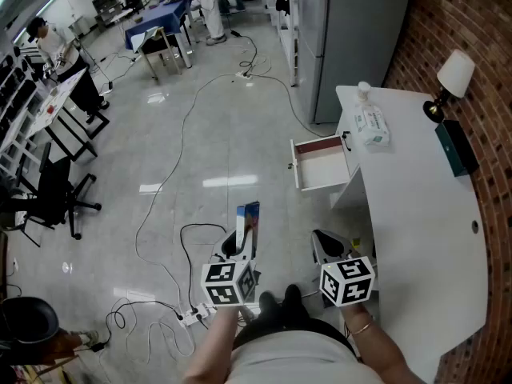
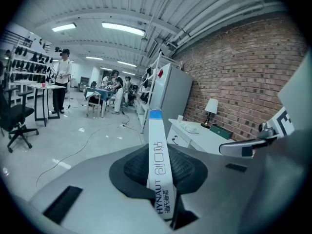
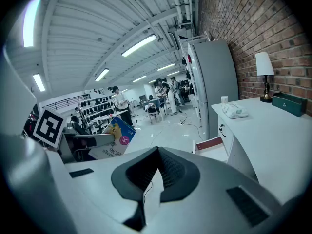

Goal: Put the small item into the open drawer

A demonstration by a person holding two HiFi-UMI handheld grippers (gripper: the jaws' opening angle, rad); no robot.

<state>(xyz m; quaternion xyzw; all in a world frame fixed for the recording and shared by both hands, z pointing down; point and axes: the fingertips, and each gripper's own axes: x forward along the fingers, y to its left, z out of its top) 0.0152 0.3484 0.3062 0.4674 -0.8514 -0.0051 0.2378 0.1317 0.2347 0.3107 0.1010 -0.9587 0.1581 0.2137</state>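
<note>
The small item is a flat blue and white box point(image 1: 249, 224), and my left gripper point(image 1: 240, 245) is shut on it. It stands upright between the jaws over the floor, in front of the person. In the left gripper view the box point(image 2: 159, 165) rises from between the dark pads. My right gripper point(image 1: 326, 243) hangs beside it on the right, shut and empty; its tips meet point(image 3: 158, 152). The open drawer point(image 1: 321, 163) juts from the left side of the white desk point(image 1: 416, 222), well ahead of both grippers. It looks empty. From the right gripper view I see the drawer point(image 3: 213, 144) and the box point(image 3: 115, 136).
On the desk lie a wipes pack point(image 1: 371, 126), a small bottle point(image 1: 364, 91), a lamp point(image 1: 450, 80) and a dark green box point(image 1: 456, 147). A grey cabinet point(image 1: 352, 30) stands behind the desk. Cables point(image 1: 186, 238) and a power strip point(image 1: 192, 317) lie on the floor.
</note>
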